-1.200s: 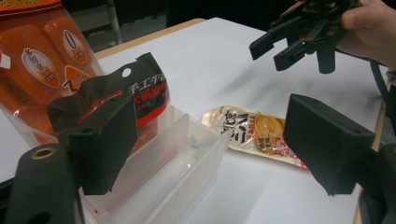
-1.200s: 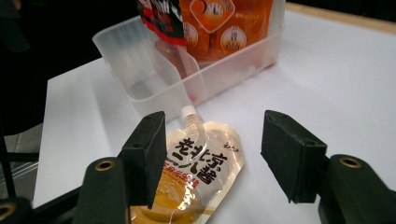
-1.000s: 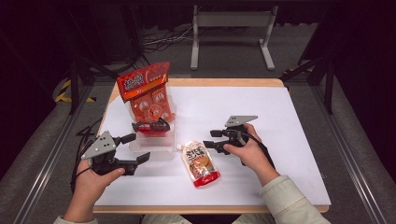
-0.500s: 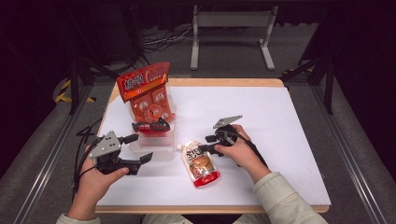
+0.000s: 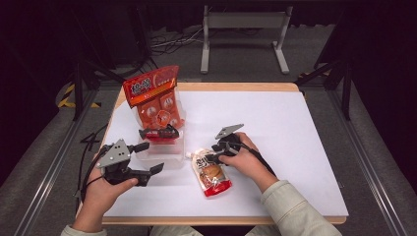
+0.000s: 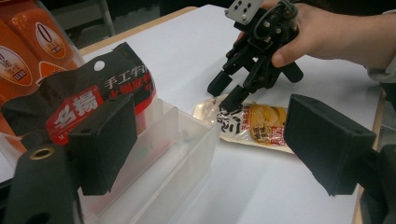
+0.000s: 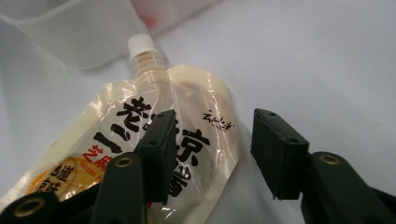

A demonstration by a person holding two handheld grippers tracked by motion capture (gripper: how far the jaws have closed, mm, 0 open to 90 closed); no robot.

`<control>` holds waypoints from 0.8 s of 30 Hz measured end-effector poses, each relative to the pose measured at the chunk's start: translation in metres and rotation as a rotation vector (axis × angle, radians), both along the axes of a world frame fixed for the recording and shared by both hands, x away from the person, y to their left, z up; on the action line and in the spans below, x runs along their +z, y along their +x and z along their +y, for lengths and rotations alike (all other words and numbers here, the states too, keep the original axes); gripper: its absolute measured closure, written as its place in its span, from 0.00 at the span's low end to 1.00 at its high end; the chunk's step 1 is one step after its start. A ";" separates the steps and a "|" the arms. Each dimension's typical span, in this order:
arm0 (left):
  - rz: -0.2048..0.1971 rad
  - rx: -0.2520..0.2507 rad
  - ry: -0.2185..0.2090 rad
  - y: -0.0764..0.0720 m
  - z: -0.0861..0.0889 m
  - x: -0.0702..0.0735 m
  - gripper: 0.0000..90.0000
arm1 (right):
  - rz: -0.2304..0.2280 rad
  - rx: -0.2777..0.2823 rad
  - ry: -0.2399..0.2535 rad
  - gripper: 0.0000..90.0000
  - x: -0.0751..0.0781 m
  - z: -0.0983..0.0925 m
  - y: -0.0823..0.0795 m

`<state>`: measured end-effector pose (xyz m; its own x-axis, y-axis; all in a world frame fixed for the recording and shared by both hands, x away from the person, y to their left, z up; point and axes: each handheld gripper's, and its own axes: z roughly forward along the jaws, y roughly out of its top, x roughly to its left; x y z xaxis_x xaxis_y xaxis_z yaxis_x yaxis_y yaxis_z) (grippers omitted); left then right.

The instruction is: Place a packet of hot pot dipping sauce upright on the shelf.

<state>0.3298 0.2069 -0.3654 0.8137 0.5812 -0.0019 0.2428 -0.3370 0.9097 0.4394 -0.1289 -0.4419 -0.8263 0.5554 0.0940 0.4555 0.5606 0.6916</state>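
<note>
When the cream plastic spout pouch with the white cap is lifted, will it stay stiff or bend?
The cream plastic spout pouch probably sags, since its glossy film looks creased. It may slip between jaws. Lying flat, it seems unlikely to roll.

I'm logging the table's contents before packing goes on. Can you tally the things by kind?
Clear plastic bin: 1
Orange snack bag standing in the bin: 1
Black-and-red packet in the bin: 1
Cream spouted pouch with white cap, lying flat: 1
Total: 4
</note>
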 end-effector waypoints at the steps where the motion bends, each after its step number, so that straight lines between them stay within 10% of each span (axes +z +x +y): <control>1: 0.010 0.009 0.009 0.000 0.000 -0.001 0.21 | -0.018 0.015 -0.012 0.62 0.000 0.001 -0.001; 9: 0.019 0.012 0.009 0.003 -0.003 -0.003 0.21 | -0.051 0.077 -0.035 0.95 -0.001 0.007 -0.010; 18: 0.021 0.005 0.001 0.003 -0.003 -0.005 0.21 | -0.063 0.081 -0.035 0.99 0.004 0.008 -0.012; 24: 0.034 -0.007 -0.005 0.005 -0.007 -0.010 0.21 | -0.062 0.079 0.065 0.99 0.024 -0.004 -0.016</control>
